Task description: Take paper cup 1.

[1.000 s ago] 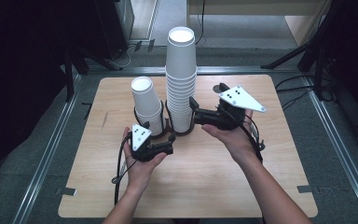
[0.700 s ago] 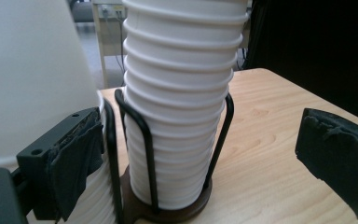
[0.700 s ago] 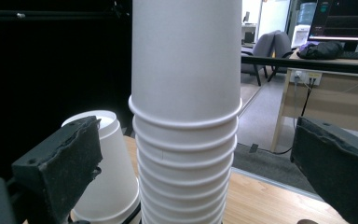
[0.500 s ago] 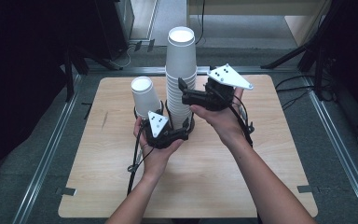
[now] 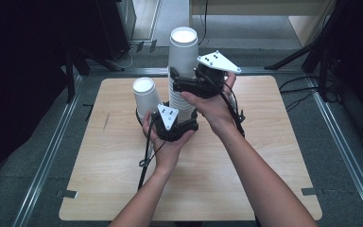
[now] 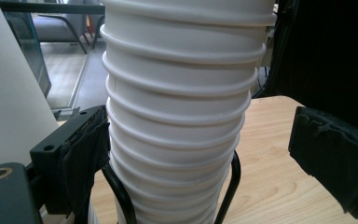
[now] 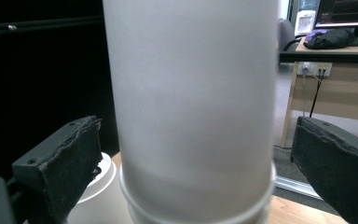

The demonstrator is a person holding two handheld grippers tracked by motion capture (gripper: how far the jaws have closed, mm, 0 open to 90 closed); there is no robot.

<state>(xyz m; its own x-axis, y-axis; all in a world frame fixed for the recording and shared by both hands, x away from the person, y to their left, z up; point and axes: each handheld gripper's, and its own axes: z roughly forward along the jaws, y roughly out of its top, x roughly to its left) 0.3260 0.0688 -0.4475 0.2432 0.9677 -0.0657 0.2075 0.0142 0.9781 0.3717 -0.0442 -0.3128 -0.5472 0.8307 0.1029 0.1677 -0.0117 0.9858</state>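
My left gripper [image 5: 182, 124] brackets the upright stack of paper cups [image 5: 183, 71] low, jaws just closing, not yet clamped; my right gripper [image 5: 182, 85], jaws slack, straddles it at twelve o'clock, higher.

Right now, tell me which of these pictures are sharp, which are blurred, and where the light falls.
High view: the wooden table is evenly lit, the surroundings dark, and the tall cup stack is fairly sharp. Left gripper view: the stack's rims are crisp, with daylight behind. Right gripper view: the top cup is close and soft, almost featureless, while the desk behind it is clearer.
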